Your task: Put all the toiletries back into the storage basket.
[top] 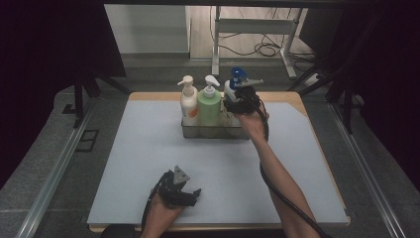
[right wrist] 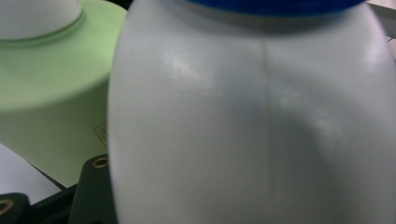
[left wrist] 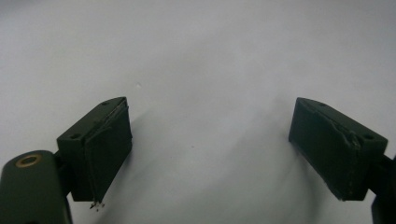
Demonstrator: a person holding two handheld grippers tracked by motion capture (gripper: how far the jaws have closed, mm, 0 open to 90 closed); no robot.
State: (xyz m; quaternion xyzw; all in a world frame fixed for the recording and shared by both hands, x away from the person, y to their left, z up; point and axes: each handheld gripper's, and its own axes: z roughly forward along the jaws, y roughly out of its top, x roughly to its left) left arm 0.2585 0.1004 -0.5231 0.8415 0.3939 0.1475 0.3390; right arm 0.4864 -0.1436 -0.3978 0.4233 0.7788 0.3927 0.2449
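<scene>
A metal basket [top: 190, 130] sits near the far side of the table [top: 148, 163]. Three pump bottles stand in it in a row. The white bottle with the blue pump [top: 233, 89] is at the right end of the row. It stands straight up, so its long side runs up and down. Its blue pump top is at the top, and the spout points off to the right in the high view. The green bottle [top: 209, 105] is in the middle, just beside it, and also stands up. The cream bottle [top: 188, 100] is at the left end.

The right gripper [top: 242, 101] is right at the white bottle, up near its top part. In the right gripper view the white bottle [right wrist: 252, 116] is very close and blurry, with the blue cap above it and the green bottle [right wrist: 53, 93] beside it. One black jaw peeks out at the bottom left, next to the bottle. I cannot tell if the jaws are squeezing the bottle or just sit around it.

The left gripper [top: 184, 194] rests low near the front edge of the table, well apart from the basket. In the left gripper view [left wrist: 210, 158] its jaws are wide apart, and nothing is between them, just the plain table.
</scene>
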